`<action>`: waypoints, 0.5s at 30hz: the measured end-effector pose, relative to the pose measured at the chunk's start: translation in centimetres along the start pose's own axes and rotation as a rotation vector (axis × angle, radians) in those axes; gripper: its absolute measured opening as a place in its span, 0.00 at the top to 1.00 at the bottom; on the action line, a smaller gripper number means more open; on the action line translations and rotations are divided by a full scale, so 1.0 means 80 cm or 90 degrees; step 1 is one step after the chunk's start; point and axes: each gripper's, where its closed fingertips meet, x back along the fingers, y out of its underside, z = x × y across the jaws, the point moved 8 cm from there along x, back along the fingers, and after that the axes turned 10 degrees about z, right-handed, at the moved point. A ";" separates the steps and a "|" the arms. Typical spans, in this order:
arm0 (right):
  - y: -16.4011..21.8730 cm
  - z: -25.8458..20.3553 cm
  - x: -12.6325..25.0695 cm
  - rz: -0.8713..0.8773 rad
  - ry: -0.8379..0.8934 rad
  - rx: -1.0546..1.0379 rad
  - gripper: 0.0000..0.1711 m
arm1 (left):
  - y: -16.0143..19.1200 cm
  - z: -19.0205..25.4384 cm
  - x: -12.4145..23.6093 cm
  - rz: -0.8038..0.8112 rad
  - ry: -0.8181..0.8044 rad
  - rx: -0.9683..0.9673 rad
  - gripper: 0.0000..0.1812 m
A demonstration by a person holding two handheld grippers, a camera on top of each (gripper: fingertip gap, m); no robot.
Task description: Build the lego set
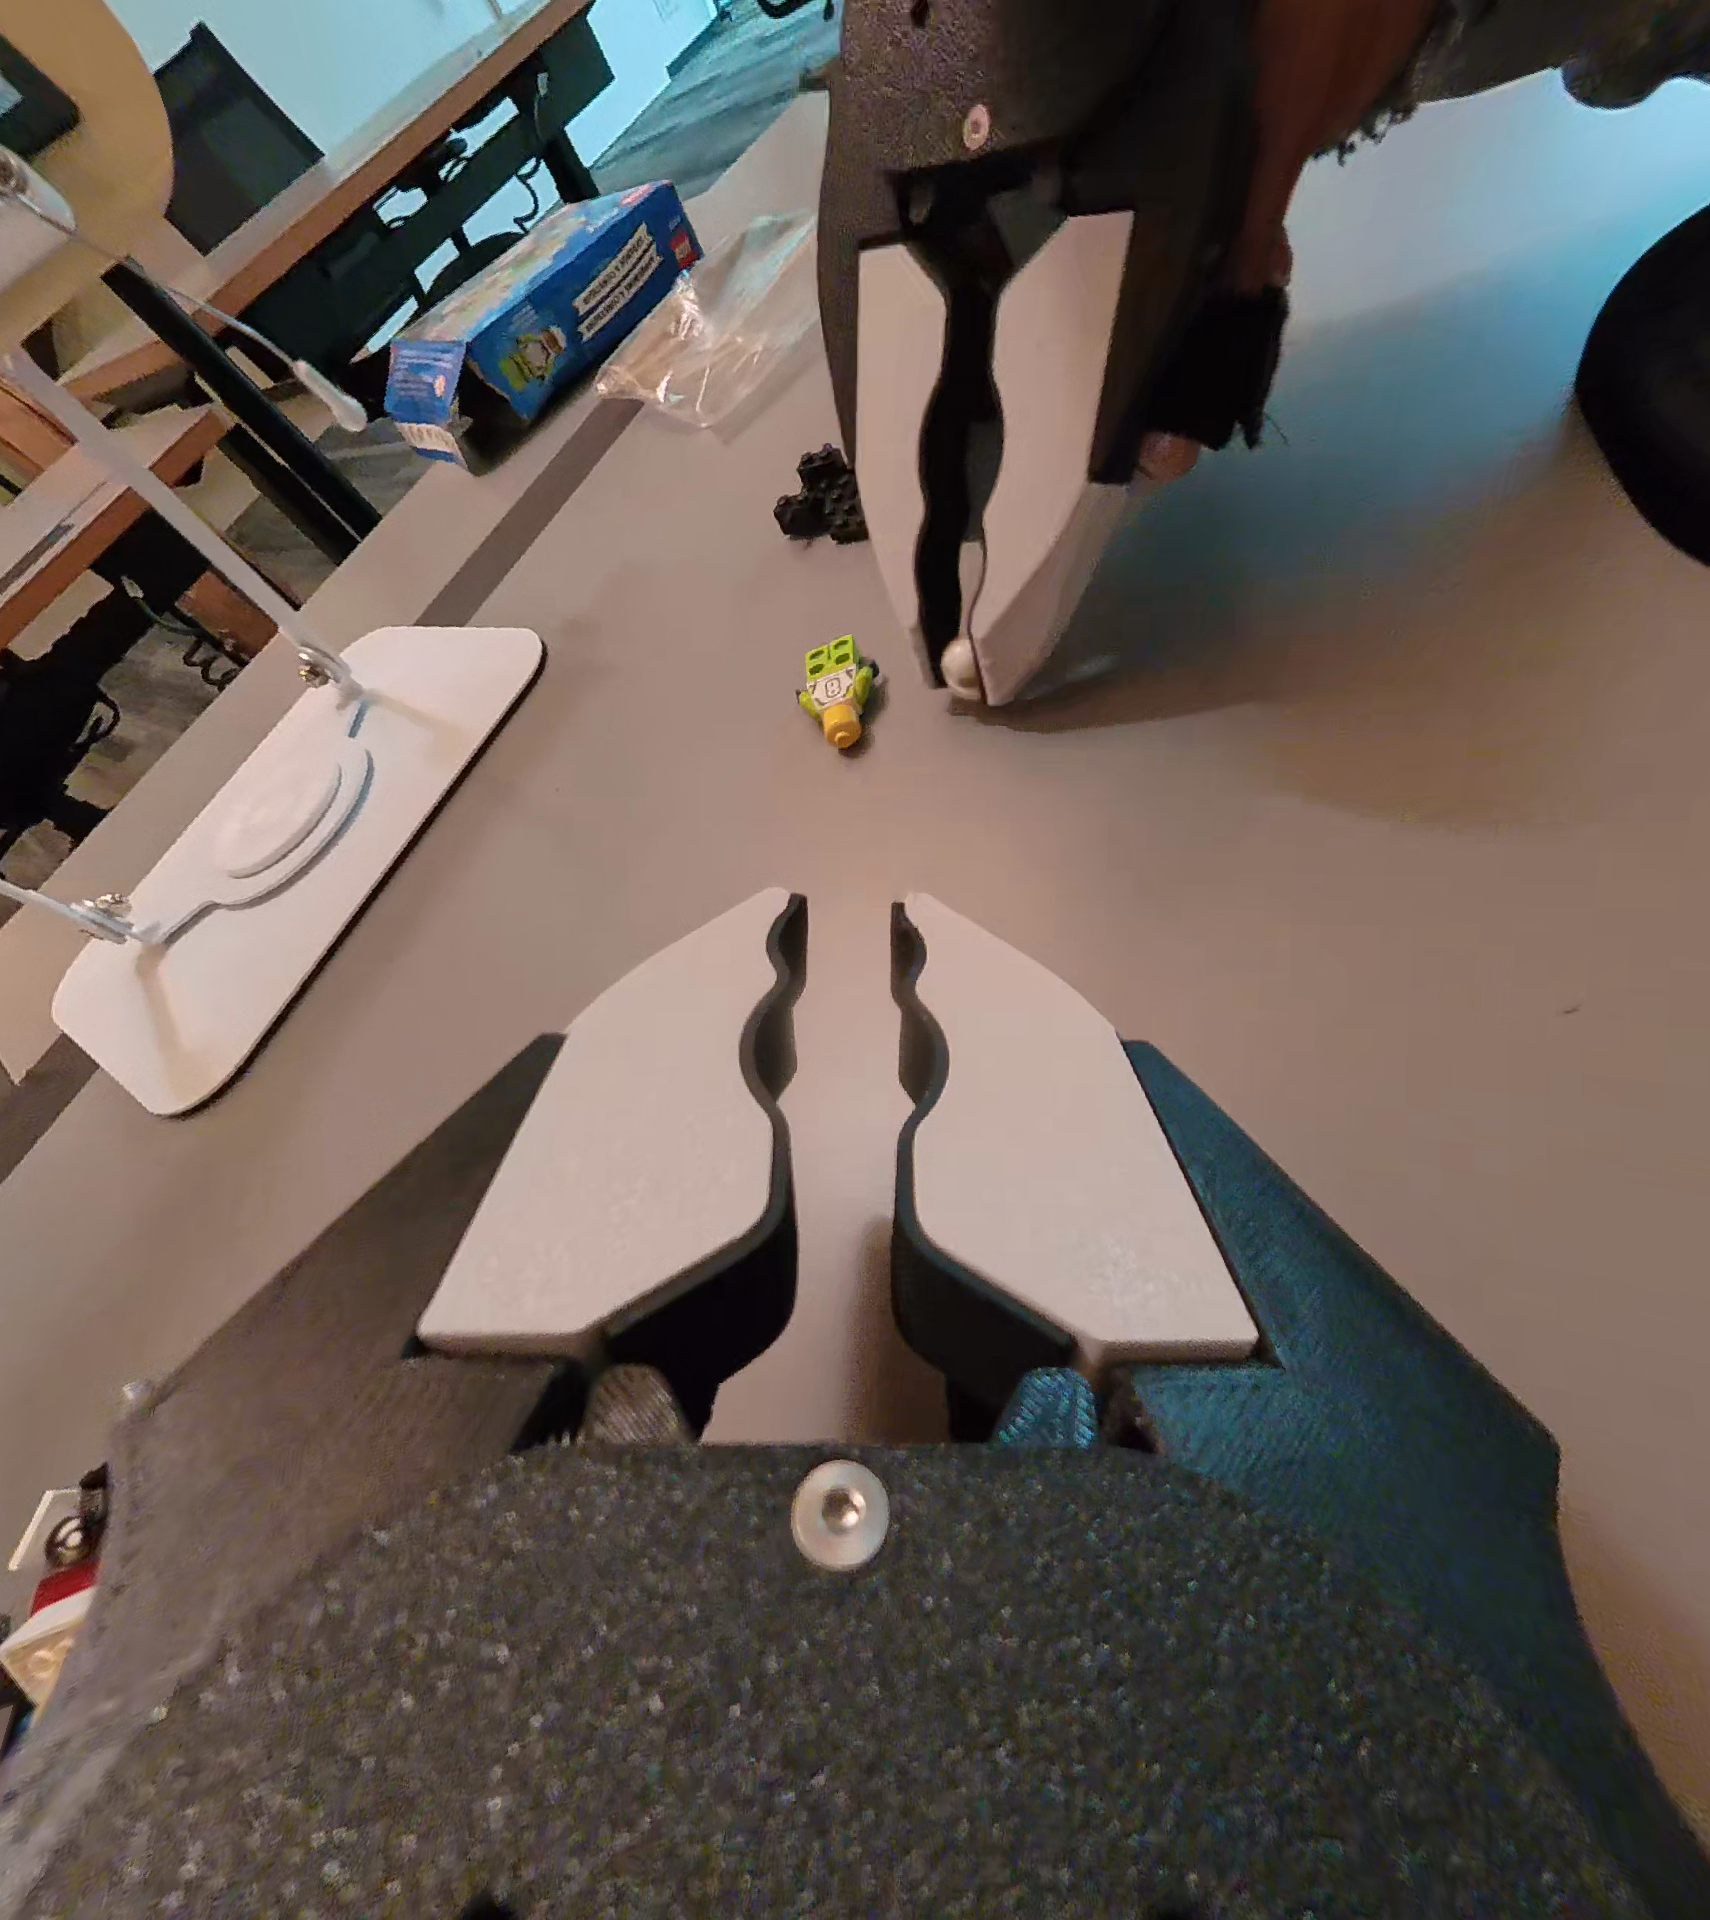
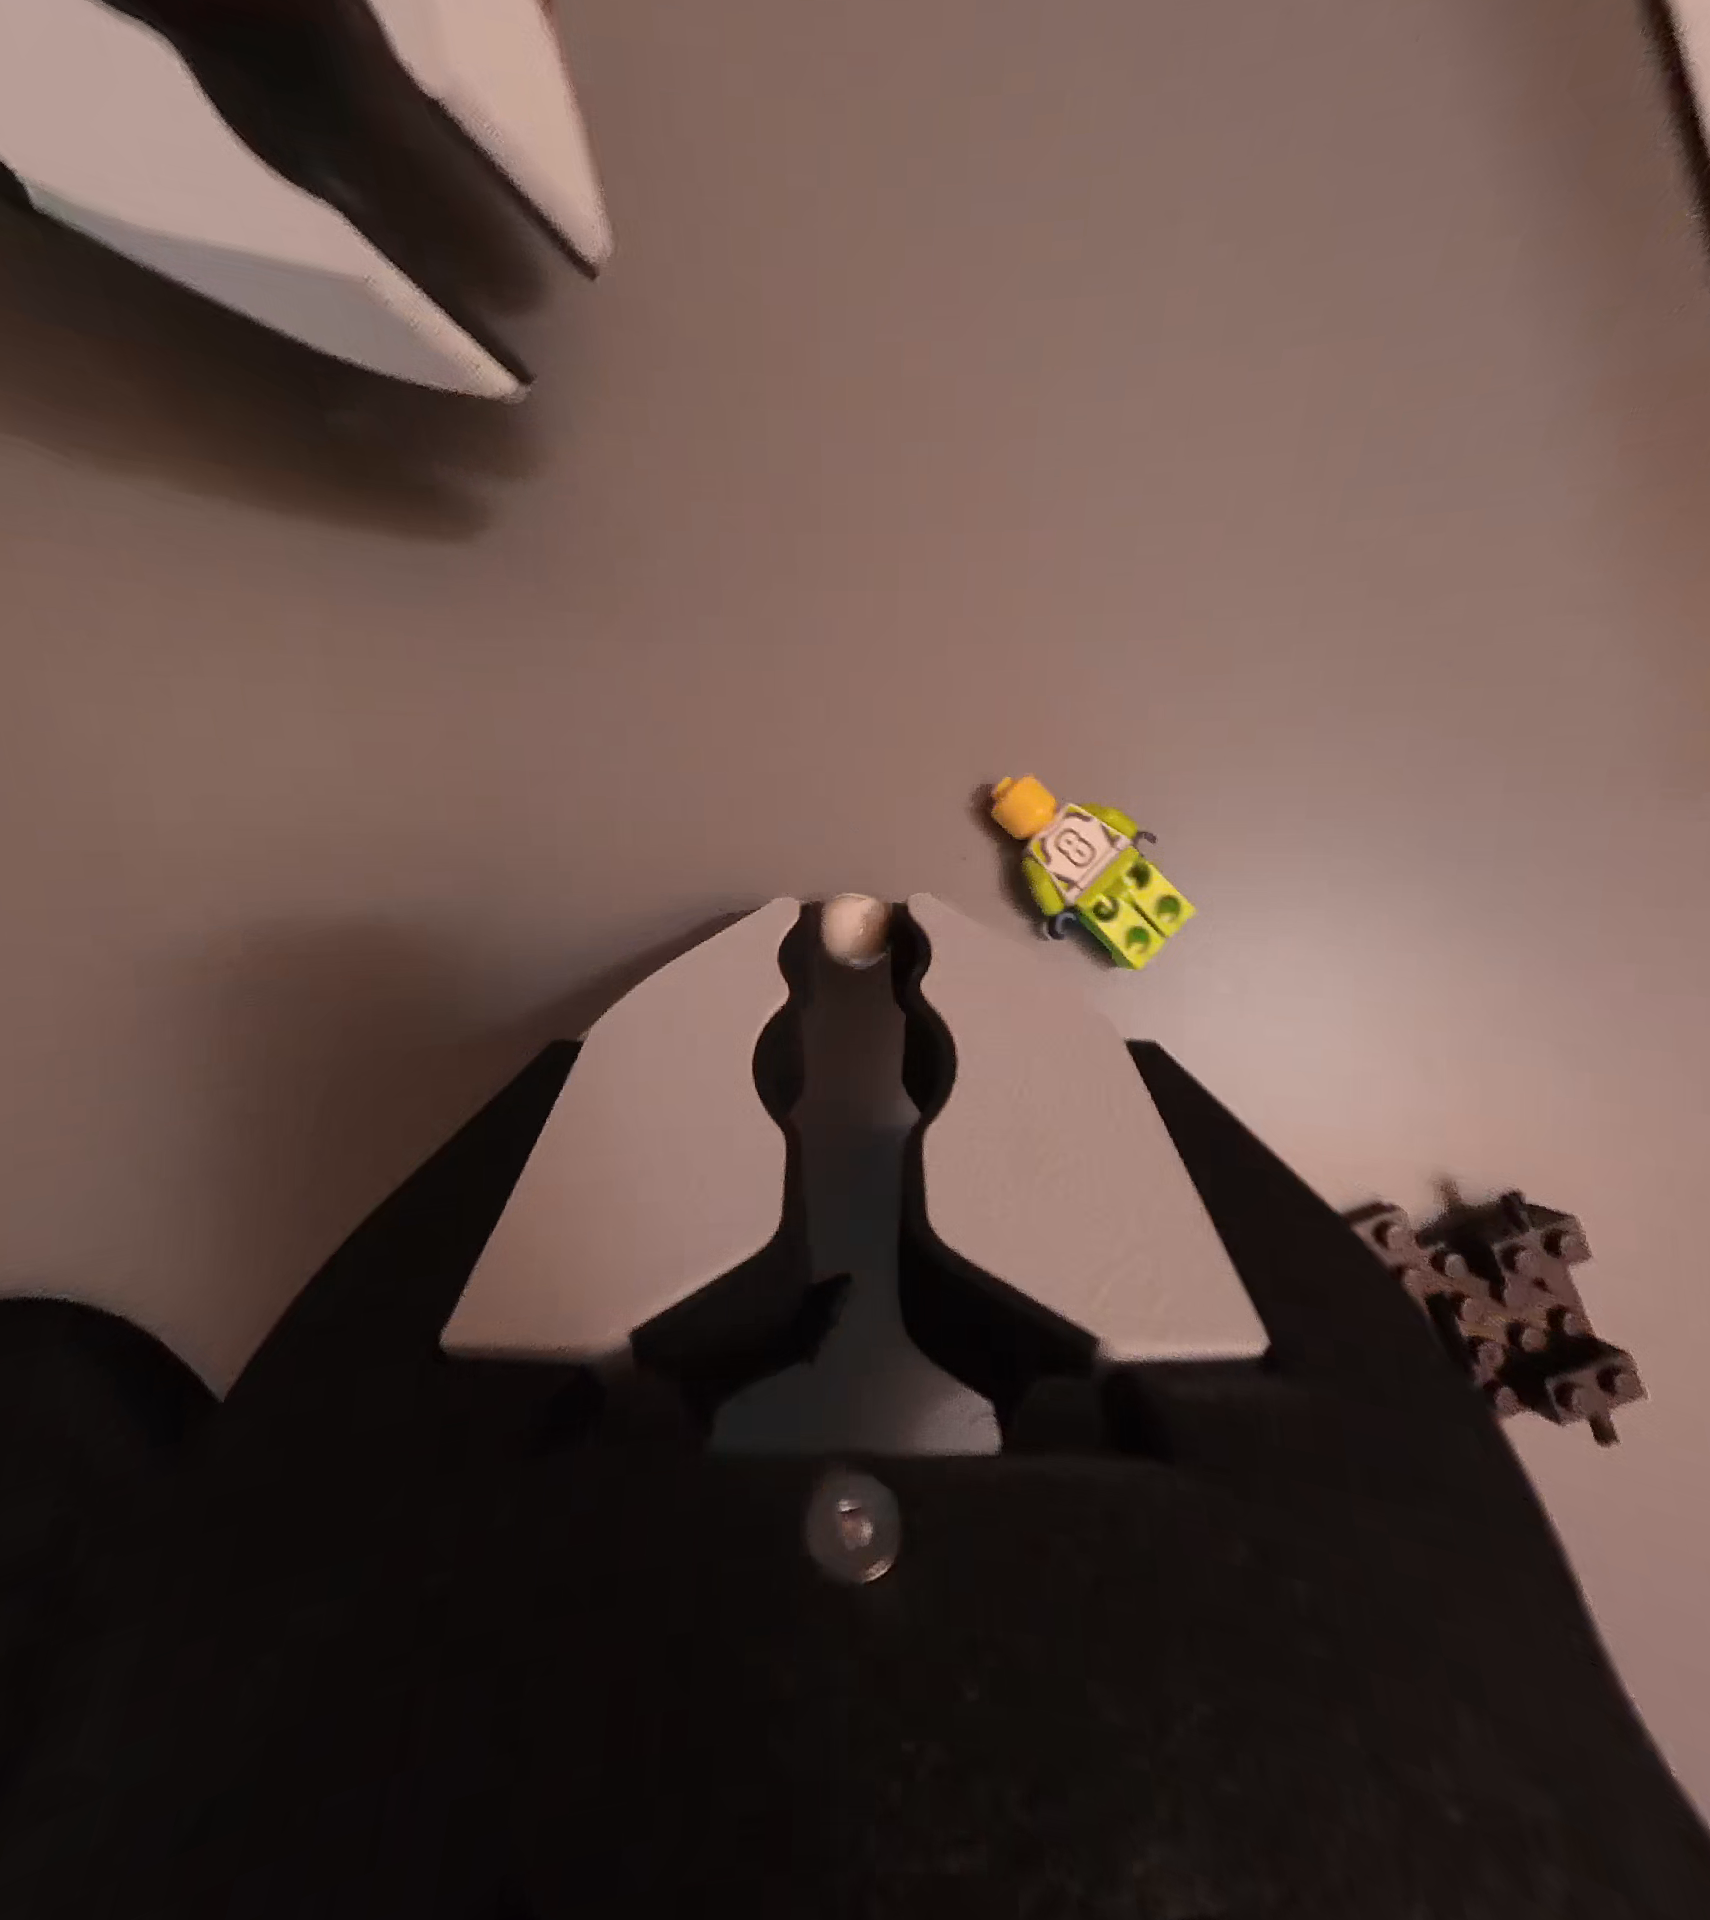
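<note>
The right gripper (image 2: 846, 914) pinches a tiny round white piece (image 2: 853, 931) at its very fingertips (left gripper (image 1: 848, 909) open, empty), so it could pop loose beside the lime-green minifigure (image 2: 1090, 873) lying mid-tabletop.

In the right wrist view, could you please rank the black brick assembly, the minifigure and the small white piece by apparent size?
1. black brick assembly, partly hidden by the right gripper
2. minifigure
3. small white piece, pinched at the fingertips
</note>
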 end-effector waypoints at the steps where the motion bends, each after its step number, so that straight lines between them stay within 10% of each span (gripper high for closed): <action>1: 0.000 -0.002 -0.002 -0.008 -0.004 0.012 0.92 | 0.001 -0.001 -0.001 -0.002 -0.001 0.004 0.92; 15: -0.010 0.042 0.020 -0.025 0.024 0.116 0.84 | 0.001 -0.001 0.000 0.003 0.019 0.010 0.93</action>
